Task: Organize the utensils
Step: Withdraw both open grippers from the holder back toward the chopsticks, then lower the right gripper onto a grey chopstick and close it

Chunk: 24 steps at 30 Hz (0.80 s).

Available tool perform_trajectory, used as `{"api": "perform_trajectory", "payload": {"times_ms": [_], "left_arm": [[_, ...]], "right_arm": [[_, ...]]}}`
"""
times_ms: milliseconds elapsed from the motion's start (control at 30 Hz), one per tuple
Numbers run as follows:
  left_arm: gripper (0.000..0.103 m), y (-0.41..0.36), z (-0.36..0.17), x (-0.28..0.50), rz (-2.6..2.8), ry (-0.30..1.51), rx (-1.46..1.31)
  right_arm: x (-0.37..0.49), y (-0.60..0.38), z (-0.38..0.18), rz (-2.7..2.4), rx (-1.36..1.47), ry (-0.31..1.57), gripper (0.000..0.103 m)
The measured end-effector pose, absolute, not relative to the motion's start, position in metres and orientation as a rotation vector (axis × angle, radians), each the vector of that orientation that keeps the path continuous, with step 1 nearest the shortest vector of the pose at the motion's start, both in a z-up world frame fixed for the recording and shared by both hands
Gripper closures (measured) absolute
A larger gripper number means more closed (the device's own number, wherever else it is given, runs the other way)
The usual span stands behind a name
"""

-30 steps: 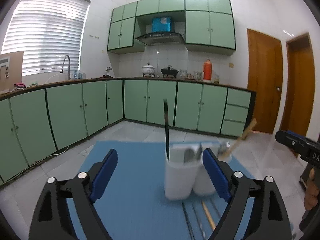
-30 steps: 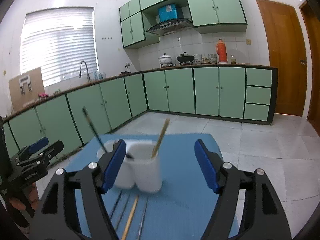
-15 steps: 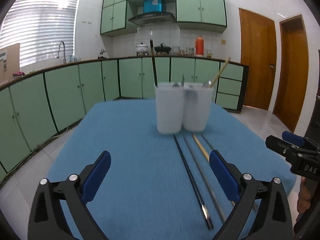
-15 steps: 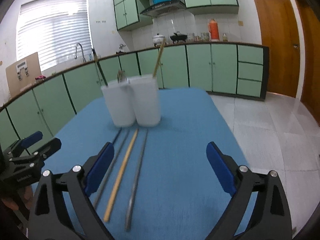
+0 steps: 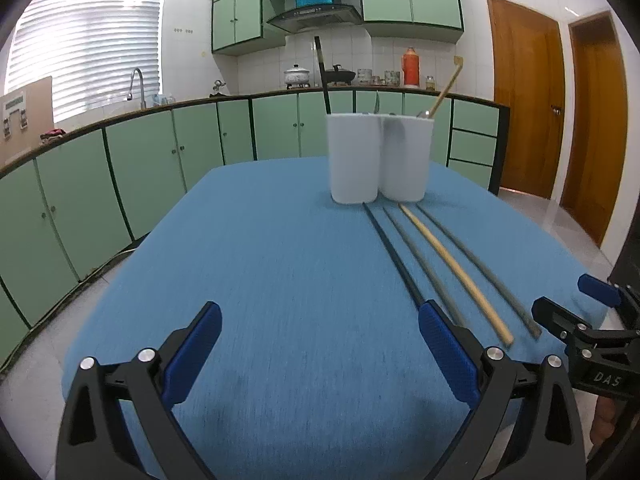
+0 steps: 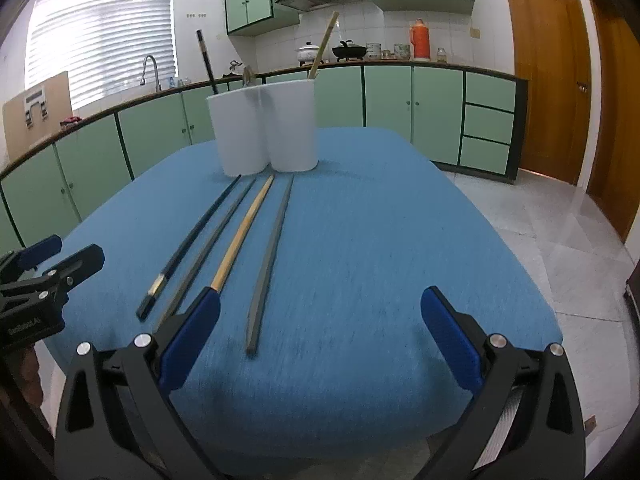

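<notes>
Utensil heads sunk inside the two white holders, black chopstick's near end behind left tool's pad.

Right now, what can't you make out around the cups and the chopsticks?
- White cups: contents hidden by their opaque walls in both views; only stick tops show.
- Dark grey chopstick: near end hidden behind the right gripper finger, right wrist view.
- Black chopstick: near end hidden behind the left gripper finger, left wrist view.

Matt blue cloth covers the desk; two smooth white plastic cups at upper centre; one pale wooden chopstick among dull grey metal ones; glossy floor tiles at right
</notes>
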<state>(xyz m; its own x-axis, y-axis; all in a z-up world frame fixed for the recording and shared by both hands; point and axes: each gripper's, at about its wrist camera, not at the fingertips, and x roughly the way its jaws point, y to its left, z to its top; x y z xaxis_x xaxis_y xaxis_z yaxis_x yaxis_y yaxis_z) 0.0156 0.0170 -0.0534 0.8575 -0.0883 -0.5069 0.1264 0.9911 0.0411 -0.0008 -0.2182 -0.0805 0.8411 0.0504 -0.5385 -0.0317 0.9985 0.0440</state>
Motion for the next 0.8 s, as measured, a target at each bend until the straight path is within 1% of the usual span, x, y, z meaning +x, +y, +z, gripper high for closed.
{"api": "perform_trajectory", "payload": {"times_ms": [233,267,300,367,433,500,533,600,733,800], "left_arm": [[0.006,0.018,-0.062,0.003,-0.103,0.545,0.089],[0.006,0.018,-0.062,0.002,-0.101,0.545,0.089],[0.006,0.019,-0.062,0.001,-0.1,0.545,0.088],[0.006,0.02,-0.062,0.0,-0.098,0.544,0.082],[0.006,0.019,-0.062,-0.003,-0.098,0.539,0.075],[0.006,0.02,-0.061,-0.003,-0.099,0.537,0.076],[0.006,0.02,-0.061,-0.004,-0.099,0.536,0.077],[0.006,0.02,-0.061,-0.005,-0.1,0.535,0.076],[0.006,0.019,-0.06,-0.006,-0.101,0.532,0.07],[0.006,0.02,-0.059,-0.006,-0.103,0.53,0.07]], "right_arm": [[-0.013,-0.21,-0.09,0.026,0.001,0.538,0.007],[-0.015,-0.209,-0.09,0.026,-0.007,0.534,0.011],[-0.016,-0.206,-0.09,0.03,-0.021,0.533,0.021],[-0.015,-0.202,-0.092,0.038,-0.042,0.544,0.031],[-0.017,-0.201,-0.094,0.043,-0.046,0.546,0.038],[-0.018,-0.2,-0.095,0.055,-0.041,0.544,0.05],[-0.019,-0.199,-0.095,0.059,-0.046,0.544,0.052],[-0.02,-0.197,-0.095,0.064,-0.053,0.543,0.063],[-0.021,-0.194,-0.096,0.081,-0.056,0.542,0.073],[-0.022,-0.192,-0.097,0.094,-0.052,0.545,0.084]]}}
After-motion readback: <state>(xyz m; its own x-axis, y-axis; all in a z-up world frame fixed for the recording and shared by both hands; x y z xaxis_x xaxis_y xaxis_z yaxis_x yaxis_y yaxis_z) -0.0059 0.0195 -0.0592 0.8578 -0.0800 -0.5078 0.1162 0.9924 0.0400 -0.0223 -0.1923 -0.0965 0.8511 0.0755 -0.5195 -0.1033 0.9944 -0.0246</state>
